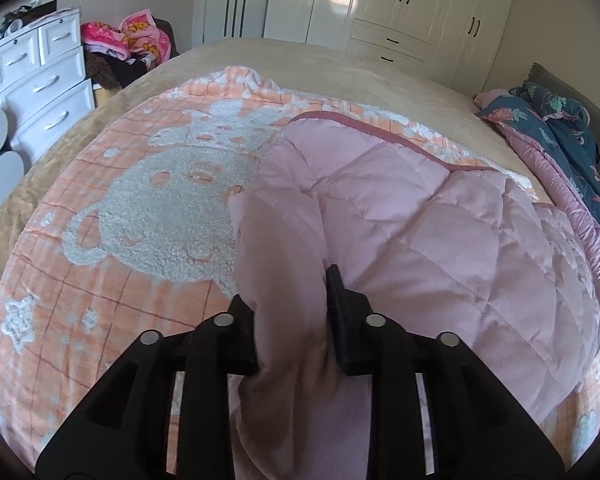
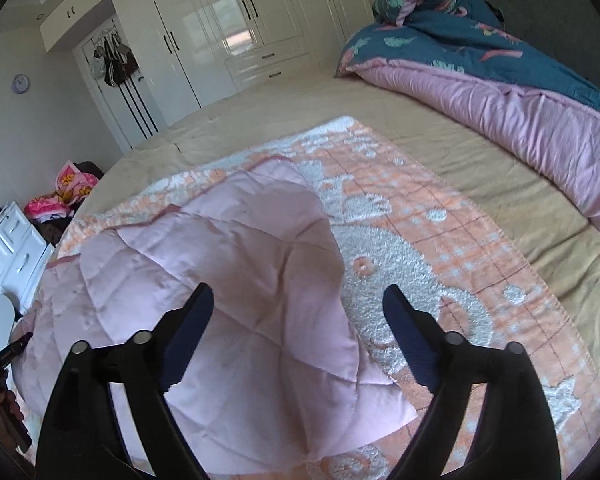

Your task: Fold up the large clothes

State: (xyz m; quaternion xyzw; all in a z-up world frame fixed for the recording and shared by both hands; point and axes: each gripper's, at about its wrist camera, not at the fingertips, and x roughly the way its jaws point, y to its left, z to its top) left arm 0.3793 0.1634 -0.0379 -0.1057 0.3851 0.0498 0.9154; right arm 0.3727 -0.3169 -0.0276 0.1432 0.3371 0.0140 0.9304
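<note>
The pink quilted blanket [image 2: 236, 280] lay on the bed [image 2: 480, 168], folded over its peach fleece face [image 1: 100, 264], its long run stretching left to right. The left gripper [image 1: 292, 320] was nearer, its fingers [image 1: 336, 312] clasping a bunched fold between them. The right gripper [image 2: 298, 340] hovered released, the corner lying just below its spread fingers [image 2: 408, 340].

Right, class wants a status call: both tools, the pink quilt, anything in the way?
Left tool pinching a fold of the pink quilt. Right tool open, holding nothing. Quilt part-folded on the peach blanket. Nothing in the way.
</note>
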